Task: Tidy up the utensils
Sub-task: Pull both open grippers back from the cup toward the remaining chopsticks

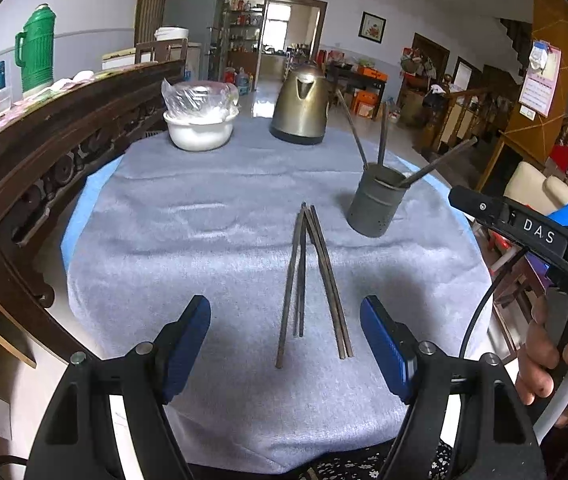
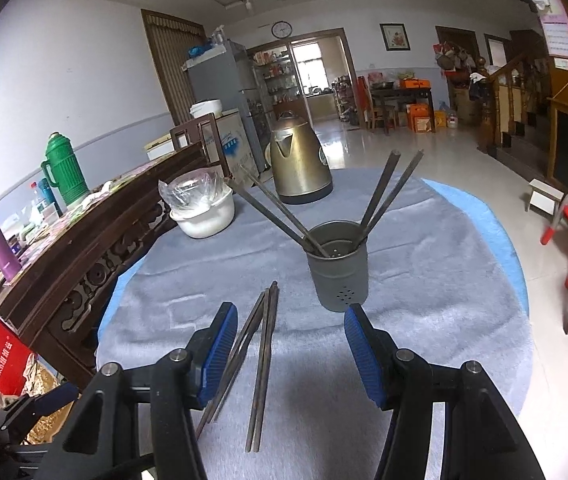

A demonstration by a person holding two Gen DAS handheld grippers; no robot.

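My left hand-held gripper (image 1: 285,344) and right hand-held gripper (image 2: 291,354) both hover spread and empty above loose chopsticks (image 1: 307,280) lying on the grey-clothed desk (image 1: 204,240), near the metal holder (image 2: 337,266).

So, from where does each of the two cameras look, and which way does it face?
Left wrist: on the left gripper, jaws open, looking down across the table at loose chopsticks; the right hand shows at the edge.
Right wrist: on the right gripper, jaws open, facing the holder.
Shared: chopsticks, holder, kettle, white bowl.
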